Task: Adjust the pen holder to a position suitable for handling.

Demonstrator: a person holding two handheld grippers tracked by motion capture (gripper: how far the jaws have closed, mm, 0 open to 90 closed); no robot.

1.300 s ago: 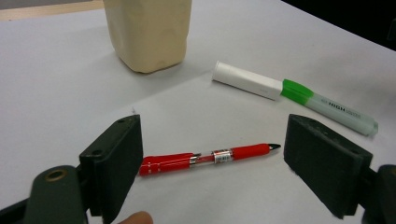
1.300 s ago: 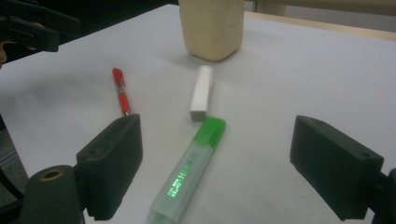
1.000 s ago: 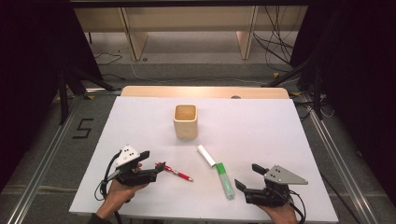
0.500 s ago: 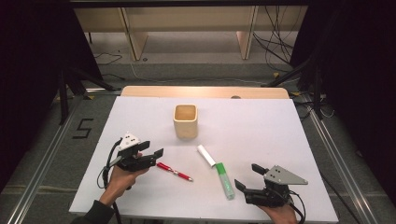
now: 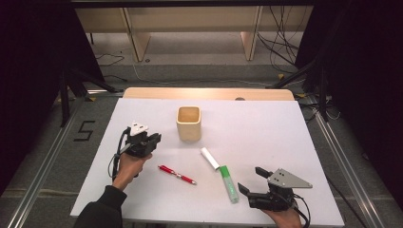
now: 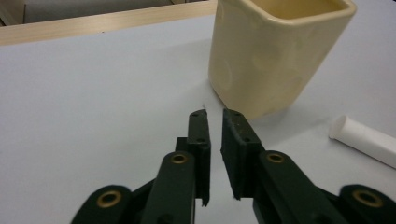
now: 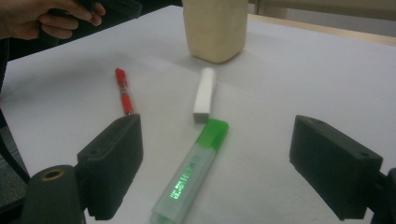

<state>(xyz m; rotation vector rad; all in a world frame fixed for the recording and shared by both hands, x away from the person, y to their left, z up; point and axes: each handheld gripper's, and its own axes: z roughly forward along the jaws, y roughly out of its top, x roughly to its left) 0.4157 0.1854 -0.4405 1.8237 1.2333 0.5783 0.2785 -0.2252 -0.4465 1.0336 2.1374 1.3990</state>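
Nearest the person, at the table's front edge on the right, the right gripper rests in the hand with its jaws spread wide and nothing between them. In the right gripper view the two black pads stand well apart, and the green highlighter lies on the white table just ahead of the gap, its cap end pointing away. From above, the highlighter lies just beside that gripper's tips, not touching them.

Touching the highlighter's cap end is a white cylindrical stick, which runs on toward the cup. To its left lies a red pen, apart from both, slanting across the table.

Farther in, on the left, the left gripper is held above the table by the left hand, a dark sleeve behind it. Its jaws have just been closing and now stand almost together, a thin slit between them, with nothing gripped; the left gripper view shows its fingers over bare table.

Beyond them stands the cream square cup, upright and open at the top, near the left gripper's tips but not touching. Close up, the cup rises just past the jaws, slightly to their right.
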